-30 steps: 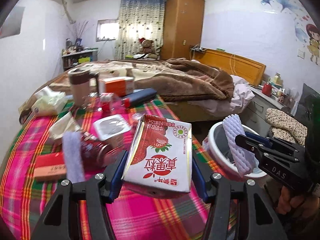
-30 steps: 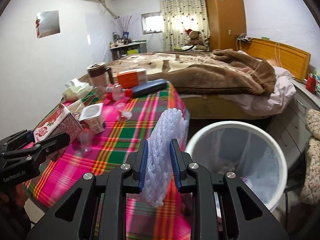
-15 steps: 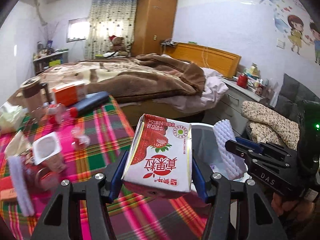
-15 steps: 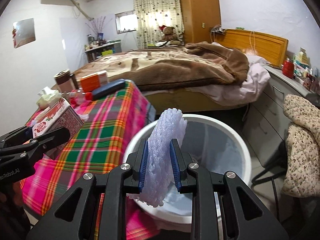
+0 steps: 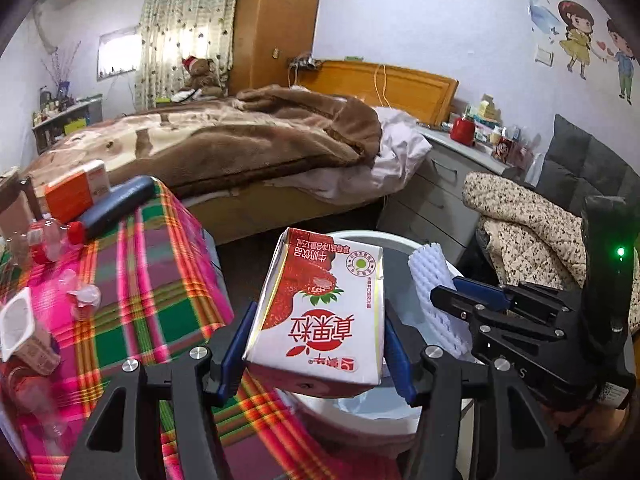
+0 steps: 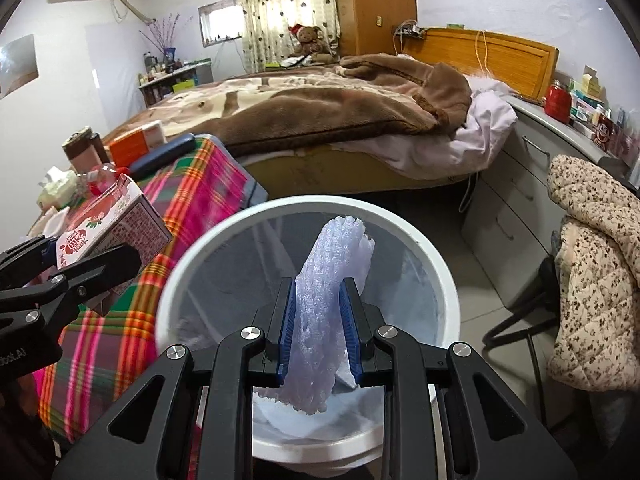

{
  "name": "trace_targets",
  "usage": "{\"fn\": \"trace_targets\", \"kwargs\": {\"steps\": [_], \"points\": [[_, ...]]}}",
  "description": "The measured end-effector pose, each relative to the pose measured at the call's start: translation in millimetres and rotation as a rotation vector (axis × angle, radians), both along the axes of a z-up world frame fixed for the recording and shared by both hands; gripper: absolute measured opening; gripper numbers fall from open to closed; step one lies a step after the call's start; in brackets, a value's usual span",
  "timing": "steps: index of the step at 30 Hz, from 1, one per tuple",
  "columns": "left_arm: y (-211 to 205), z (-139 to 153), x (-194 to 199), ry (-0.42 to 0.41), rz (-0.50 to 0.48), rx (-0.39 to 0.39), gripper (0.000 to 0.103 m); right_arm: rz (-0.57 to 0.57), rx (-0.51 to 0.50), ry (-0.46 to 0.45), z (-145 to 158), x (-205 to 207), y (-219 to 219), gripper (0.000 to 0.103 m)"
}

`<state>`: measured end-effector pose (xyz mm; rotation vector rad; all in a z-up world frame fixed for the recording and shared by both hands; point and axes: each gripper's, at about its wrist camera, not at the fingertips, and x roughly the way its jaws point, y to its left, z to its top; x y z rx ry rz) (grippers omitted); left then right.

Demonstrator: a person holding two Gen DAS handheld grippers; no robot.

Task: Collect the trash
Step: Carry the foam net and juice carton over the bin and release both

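Bedroom clutter frames the left wrist view: a brown-blanketed bed [image 5: 224, 140] lies beyond the white trash bin [image 5: 360, 412], and a plaid-covered table [image 5: 132, 320] stands just left of the bin. The left gripper [image 5: 316, 344] is clenched on a strawberry milk carton [image 5: 320, 312], held upside down over the bin's near-left rim. The right gripper [image 5: 452, 300], further over the bin, pinches a white foam fruit net [image 5: 436, 300]. A yogurt cup [image 5: 18, 328] and small bottles sit on the table, left of the bin, not yet collected.

From the right wrist view, the right gripper [image 6: 318, 320] grips the foam fruit net [image 6: 324, 320] squarely above the bin's [image 6: 200, 248] lined mouth. The carton [image 6: 116, 228] sits left of the bin, above its rim and the table [image 6: 192, 200] edge.

To do the drop well, I judge the net can be let go now, since it hangs centred. The carton probably needs carrying further toward the bin's middle first, or it may strike the rim and tumble outside.
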<state>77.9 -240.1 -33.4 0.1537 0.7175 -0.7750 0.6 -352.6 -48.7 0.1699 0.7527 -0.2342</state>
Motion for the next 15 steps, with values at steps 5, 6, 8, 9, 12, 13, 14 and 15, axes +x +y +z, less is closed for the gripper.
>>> {"fn": "trace_targets", "kwargs": {"steps": [5, 6, 8, 9, 12, 13, 14, 15], "points": [[-14.2, -10.1, 6.5, 0.032, -0.017, 0.016, 0.060, -0.011, 0.006, 0.025, -6.4, 1.9, -10.3, 0.023], [-16.6, -10.7, 5.6, 0.029, -0.034, 0.012, 0.060, -0.010, 0.007, 0.029, -7.4, 1.9, -11.2, 0.023], [-20.8, -11.8, 5.2, 0.031, -0.038, 0.020, 0.060, -0.007, 0.009, 0.035, -8.9, 2.0, -13.6, 0.023], [-21.9, -12.1, 5.6, 0.034, -0.040, 0.023, 0.060, -0.014, 0.009, 0.034, -9.3, 1.2, -14.7, 0.024], [-20.0, -11.3, 6.3, 0.027, -0.027, 0.023, 0.064, -0.025, 0.015, 0.041, -10.5, 1.2, -17.7, 0.029], [-17.2, -10.7, 6.1, 0.021, -0.019, 0.020, 0.072, -0.027, 0.014, 0.042, -10.8, 0.9, -18.2, 0.037], [-15.5, -10.1, 6.3, 0.022, -0.014, 0.018, 0.078, -0.026, 0.013, 0.042, -10.8, 1.8, -19.2, 0.043], [-13.2, -9.2, 6.9, 0.026, -0.010, 0.011, 0.078, -0.024, 0.011, 0.040, -10.6, 1.3, -19.2, 0.057]]}}
